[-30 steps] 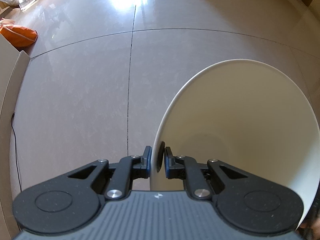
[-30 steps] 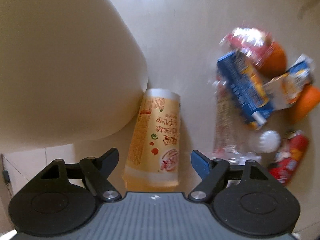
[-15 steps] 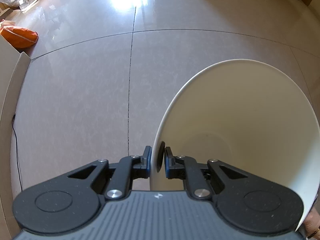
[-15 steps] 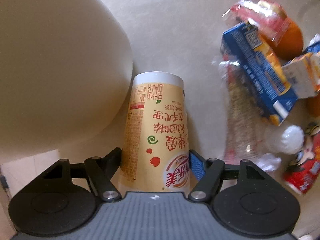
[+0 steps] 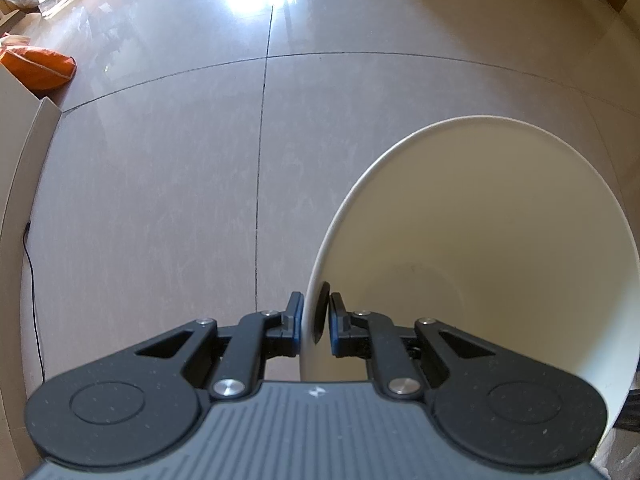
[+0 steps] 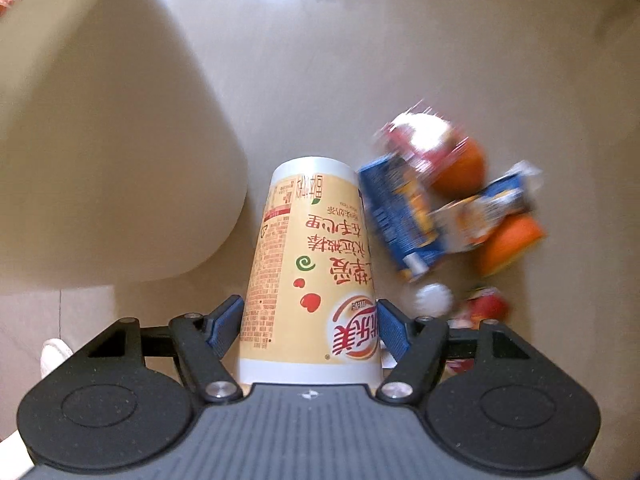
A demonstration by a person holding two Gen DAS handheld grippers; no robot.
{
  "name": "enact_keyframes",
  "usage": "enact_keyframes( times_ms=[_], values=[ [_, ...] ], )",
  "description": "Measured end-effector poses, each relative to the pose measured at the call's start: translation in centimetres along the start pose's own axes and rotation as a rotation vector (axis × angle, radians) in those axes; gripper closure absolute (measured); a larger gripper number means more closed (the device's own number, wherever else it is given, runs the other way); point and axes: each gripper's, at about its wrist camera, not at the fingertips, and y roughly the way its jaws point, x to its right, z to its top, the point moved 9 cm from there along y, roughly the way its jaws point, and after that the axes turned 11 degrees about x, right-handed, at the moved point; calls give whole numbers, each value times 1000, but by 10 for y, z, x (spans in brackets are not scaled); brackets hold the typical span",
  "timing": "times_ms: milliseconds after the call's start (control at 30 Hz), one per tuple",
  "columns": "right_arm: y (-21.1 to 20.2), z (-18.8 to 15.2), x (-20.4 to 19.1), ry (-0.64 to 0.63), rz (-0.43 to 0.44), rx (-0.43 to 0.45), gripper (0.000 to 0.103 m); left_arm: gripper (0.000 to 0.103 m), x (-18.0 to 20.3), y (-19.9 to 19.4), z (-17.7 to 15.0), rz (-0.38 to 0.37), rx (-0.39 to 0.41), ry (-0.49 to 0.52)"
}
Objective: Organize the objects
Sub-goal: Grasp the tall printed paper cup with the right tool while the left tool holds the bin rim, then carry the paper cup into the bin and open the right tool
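Note:
My left gripper point(image 5: 315, 318) is shut on the rim of a cream plastic bucket point(image 5: 500, 216), one finger outside and one inside, holding it tilted over the tiled floor. The bucket's inside shows nothing in it. In the right wrist view my right gripper point(image 6: 310, 328) is shut on a yellow milk tea cup point(image 6: 310, 264) with red Chinese print, held upside down and above the floor. The bucket's outer wall point(image 6: 104, 152) fills the left of that view, close beside the cup.
On the floor to the right lie blurred items: a blue carton point(image 6: 400, 220), two oranges point(image 6: 460, 168), a white ball point(image 6: 434, 300), a red packet point(image 6: 486, 306). An orange bag point(image 5: 38, 66) and a cardboard wall point(image 5: 24, 168) are on the left.
My right gripper closed on the cup and lifted it off the floor; the pile of items has dropped away. The left gripper and bucket barely moved.

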Motion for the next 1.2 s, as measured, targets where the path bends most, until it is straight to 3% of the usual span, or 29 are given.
enact_keyframes(
  times_ms=[200,300,533,667,800,967,1033,1200],
  values=[
    [-84,43,1,19,-26,92,27,92,1,1,1,1,-3,5],
    [-122,68,-12,24,3,154,27,92,2,3,1,-1,-8,5],
    [-179,119,-89,-70,142,289,27,92,1,3,2,-6,-13,-2],
    [-177,130,-129,-148,175,319,27,93,-1,3,2,-14,-11,-6],
    [-152,135,-144,-198,176,333,27,93,-3,4,0,-17,-9,-14],
    [-127,127,-146,-257,144,332,27,93,-5,5,-2,-23,-9,-18],
    [-121,123,-143,-249,139,310,19,93,-5,5,-2,-23,-9,-12],
    [-117,113,-130,-225,125,288,13,93,-2,6,-1,-19,-13,-4]
  ],
)
